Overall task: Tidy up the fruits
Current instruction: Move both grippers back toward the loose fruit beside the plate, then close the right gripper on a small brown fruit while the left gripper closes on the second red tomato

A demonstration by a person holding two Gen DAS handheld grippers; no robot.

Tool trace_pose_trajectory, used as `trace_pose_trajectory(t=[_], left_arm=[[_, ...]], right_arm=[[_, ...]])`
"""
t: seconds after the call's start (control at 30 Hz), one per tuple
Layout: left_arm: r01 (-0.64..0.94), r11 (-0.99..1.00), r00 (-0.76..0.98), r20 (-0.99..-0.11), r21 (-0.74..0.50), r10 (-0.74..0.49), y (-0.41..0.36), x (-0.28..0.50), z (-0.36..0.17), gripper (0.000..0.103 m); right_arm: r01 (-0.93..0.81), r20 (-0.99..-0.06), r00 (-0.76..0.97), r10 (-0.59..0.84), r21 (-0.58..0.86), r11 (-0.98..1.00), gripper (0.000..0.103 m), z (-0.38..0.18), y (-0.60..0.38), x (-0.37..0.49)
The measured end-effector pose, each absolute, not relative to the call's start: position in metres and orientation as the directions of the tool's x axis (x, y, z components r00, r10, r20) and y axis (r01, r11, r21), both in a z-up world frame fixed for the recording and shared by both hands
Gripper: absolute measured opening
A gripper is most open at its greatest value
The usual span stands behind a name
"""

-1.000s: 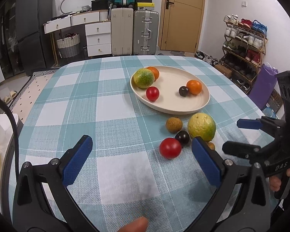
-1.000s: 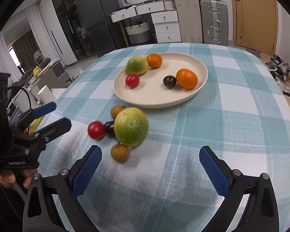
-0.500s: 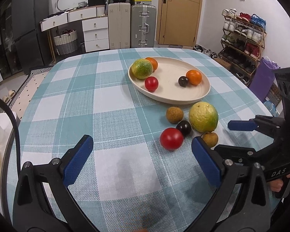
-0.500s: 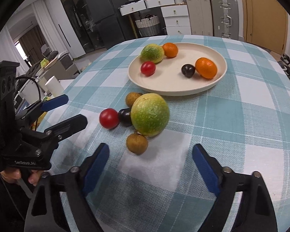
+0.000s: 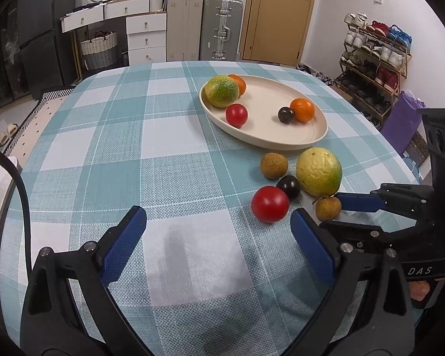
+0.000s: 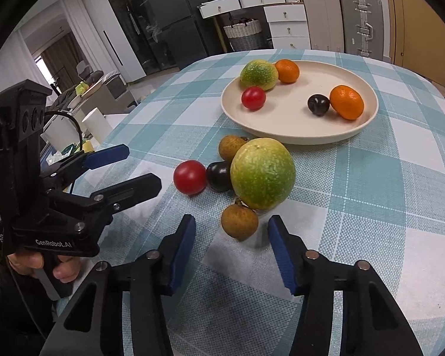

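A cream plate (image 5: 310,139) (image 6: 368,118) holds a green fruit, two oranges, a red tomato and a dark plum. In front of it on the checked cloth lie a large green-yellow fruit (image 6: 262,173) (image 5: 319,171), a red tomato (image 6: 190,177) (image 5: 270,203), a dark plum (image 6: 218,176), and two brown longans, one behind (image 5: 273,165) and one in front (image 6: 239,221) (image 5: 328,207). My right gripper (image 6: 231,250) is open with its fingers on either side of the front longan, just short of it. My left gripper (image 5: 219,246) is open and empty, left of the tomato.
The table edge curves close on the right and left. Drawers, suitcases, a door and a shoe rack (image 5: 376,59) stand beyond the table. A white cup (image 6: 96,123) and clutter sit left of the table.
My right gripper has moved forward toward the front longan and its jaws have narrowed. The left gripper has shifted only slightly.
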State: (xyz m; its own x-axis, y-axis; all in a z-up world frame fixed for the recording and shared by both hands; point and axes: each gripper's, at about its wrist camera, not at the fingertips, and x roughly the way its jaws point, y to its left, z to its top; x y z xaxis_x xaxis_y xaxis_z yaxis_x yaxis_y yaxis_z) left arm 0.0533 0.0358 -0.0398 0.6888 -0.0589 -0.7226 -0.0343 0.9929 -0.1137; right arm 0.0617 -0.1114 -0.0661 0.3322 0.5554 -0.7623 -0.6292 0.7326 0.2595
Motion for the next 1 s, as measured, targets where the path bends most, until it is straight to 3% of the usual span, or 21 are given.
trace_pose_trajectory(t=[0.6,1.0], left_arm=[[-0.013,0.994,0.671,-0.738,-0.11,-0.073,0.029,0.06,-0.046,0.098],[-0.011,0.993,0.655,-0.752,-0.114,-0.079,0.026,0.067,-0.05,0.098]], right_arm=[[-0.64,-0.767,0.356,0.534,0.217,0.737,0.027,-0.068,-0.108,0.062],[-0.648,-0.749,0.364,0.553,0.223,0.728,0.026,-0.061,-0.118,0.058]])
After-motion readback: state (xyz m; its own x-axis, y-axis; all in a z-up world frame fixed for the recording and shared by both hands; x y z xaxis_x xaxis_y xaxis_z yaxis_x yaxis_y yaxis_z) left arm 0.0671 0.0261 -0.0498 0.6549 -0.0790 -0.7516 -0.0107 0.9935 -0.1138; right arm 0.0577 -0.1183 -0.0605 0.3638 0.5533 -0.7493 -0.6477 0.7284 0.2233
